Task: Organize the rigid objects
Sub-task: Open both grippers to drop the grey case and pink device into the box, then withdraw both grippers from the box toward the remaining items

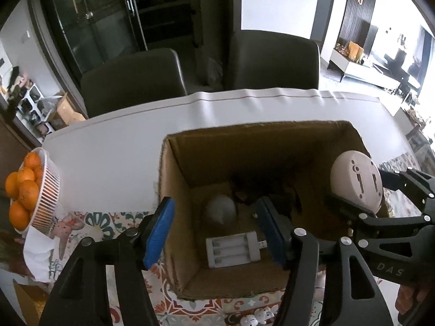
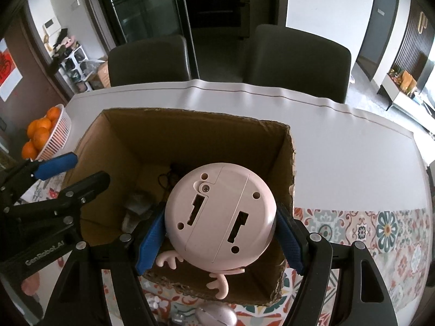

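Observation:
An open cardboard box (image 1: 174,168) stands on the table. On its floor lie a white battery charger (image 1: 233,250), a grey rounded object (image 1: 220,207) and black cables (image 1: 261,193). My left gripper (image 1: 214,233) hangs open over the box's left side, with nothing pressed between its blue pads; the charger lies well below them. My right gripper (image 2: 220,233) is shut on a round pink clock (image 2: 220,212) with antler-shaped feet, held above the box's near right part. The clock (image 1: 356,179) and right gripper (image 1: 364,190) also show in the left wrist view, and the left gripper (image 2: 73,175) in the right wrist view.
A white basket of oranges (image 1: 46,190) sits at the table's left edge. A pale computer mouse (image 2: 216,315) and small white items (image 1: 258,316) lie on the patterned cloth (image 2: 380,233) in front of the box. Two dark chairs (image 2: 299,59) stand behind the table.

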A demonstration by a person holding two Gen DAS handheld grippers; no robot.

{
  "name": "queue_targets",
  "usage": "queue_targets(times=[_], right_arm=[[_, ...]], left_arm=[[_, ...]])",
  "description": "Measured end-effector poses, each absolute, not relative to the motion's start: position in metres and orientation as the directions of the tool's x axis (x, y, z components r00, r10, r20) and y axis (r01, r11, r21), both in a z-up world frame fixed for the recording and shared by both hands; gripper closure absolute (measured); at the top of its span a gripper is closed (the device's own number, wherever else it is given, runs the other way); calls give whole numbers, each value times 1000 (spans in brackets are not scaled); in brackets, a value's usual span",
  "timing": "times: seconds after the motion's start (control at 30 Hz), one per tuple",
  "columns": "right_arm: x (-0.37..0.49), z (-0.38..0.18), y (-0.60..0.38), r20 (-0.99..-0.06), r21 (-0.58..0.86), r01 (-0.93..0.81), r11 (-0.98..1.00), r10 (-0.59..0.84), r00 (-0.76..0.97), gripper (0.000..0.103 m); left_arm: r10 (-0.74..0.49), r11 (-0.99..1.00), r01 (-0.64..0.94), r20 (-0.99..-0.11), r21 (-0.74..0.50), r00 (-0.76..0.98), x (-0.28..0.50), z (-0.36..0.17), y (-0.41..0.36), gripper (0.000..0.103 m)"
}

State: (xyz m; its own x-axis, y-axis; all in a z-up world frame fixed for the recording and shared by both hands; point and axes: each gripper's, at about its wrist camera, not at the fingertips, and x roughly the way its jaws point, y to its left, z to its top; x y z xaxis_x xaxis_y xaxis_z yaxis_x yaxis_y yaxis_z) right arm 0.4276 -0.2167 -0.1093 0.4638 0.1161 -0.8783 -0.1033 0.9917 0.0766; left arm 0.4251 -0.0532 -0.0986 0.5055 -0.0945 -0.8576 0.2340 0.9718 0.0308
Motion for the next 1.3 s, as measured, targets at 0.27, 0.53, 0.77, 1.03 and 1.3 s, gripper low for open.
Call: queue_targets(times=[0.27,0.53,0.77,1.03,1.3], right_arm=[[424,-97,-210,-866,69,-103,992,111,487,19],[395,-71,-198,-821,-7,-69,998,34,570,19],[363,-54,-189,-775,-41,-41,998,-6,632,19],[321,-41,-183,-733,-43,-29,999,-12,680,19],[279,-33,-179,-691,-25,-25,999,0,723,19]], left_arm=[[-57,985,166,-835,41,547,414,-82,-38,19],[-19,993,105,-812,53,583,389,-68,-23,8],[-3,996,71,-786,52,618,355,-55,-9,7],[43,995,38,-721,95,691,309,-38,0,3],[39,995,36,-692,93,721,267,-31,3,2]])
